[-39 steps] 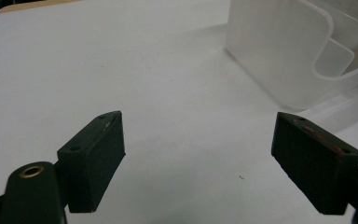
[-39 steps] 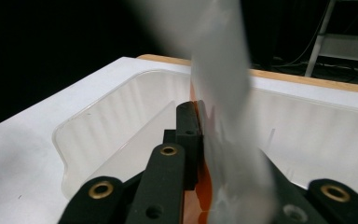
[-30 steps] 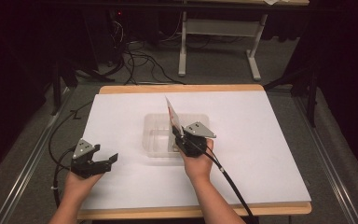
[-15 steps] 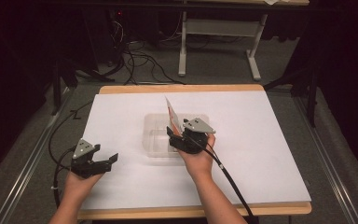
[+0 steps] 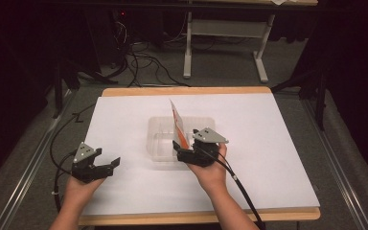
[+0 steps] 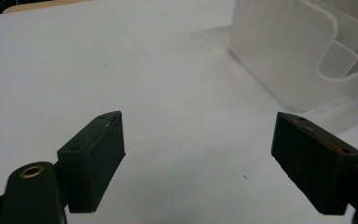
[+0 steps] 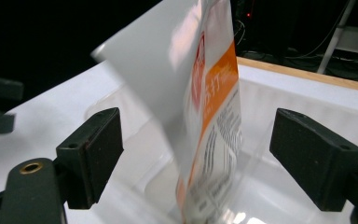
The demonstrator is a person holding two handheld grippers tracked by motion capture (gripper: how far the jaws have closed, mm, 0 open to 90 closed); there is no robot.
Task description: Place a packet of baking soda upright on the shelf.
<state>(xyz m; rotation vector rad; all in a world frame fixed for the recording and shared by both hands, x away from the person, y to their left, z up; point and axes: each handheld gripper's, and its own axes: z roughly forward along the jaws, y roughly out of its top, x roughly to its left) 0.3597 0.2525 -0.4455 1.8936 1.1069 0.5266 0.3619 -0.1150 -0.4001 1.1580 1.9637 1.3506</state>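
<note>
A clear tub (image 5: 163, 139) sits mid-table on the white sheet (image 5: 278, 143), within easy reach of both hands. A packet (image 5: 178, 122), white with orange print, stands on edge inside it, leaning against the tub's wall, and nothing else shows in the tub. The right gripper (image 5: 188, 154) hovers at the tub's near rim with its jaws spread wide either side of the packet, touching nothing; it looks placed to either take or leave the packet. The left gripper (image 5: 103, 167) waits well apart to the left, jaws wide and empty, likely idle.
</note>
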